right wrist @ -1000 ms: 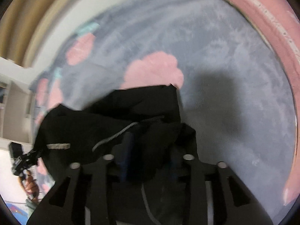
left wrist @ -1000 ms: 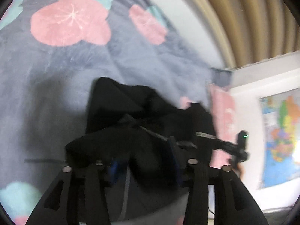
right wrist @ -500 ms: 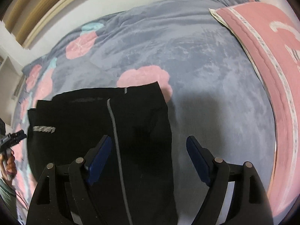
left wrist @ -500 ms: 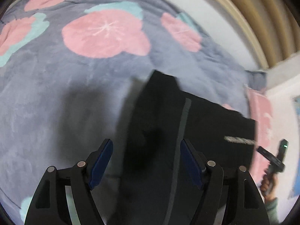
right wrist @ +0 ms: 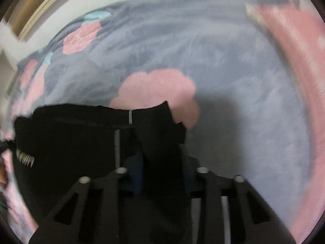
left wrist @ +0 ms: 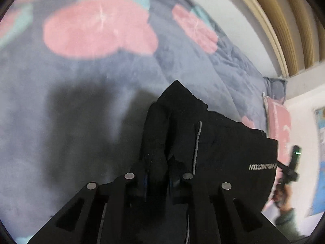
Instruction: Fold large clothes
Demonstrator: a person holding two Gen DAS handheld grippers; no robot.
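On the bed (right wrist: 233, 85): black garment (left wrist: 223, 148), soft, limp, light. Left gripper (left wrist: 158, 180) and right gripper (right wrist: 161, 170) jaws both pinching bunched near edge; grip corners, keep taut.

Lying across the whole scene: a soft grey plush blanket (left wrist: 85, 93) printed with pink and teal blossoms. Stretching along its right edge: a pink fabric pillow (right wrist: 300, 85). Hanging far right on the white wall: a blurred colourful map poster (left wrist: 320, 162). Arching behind: tan curtains (left wrist: 288, 20).
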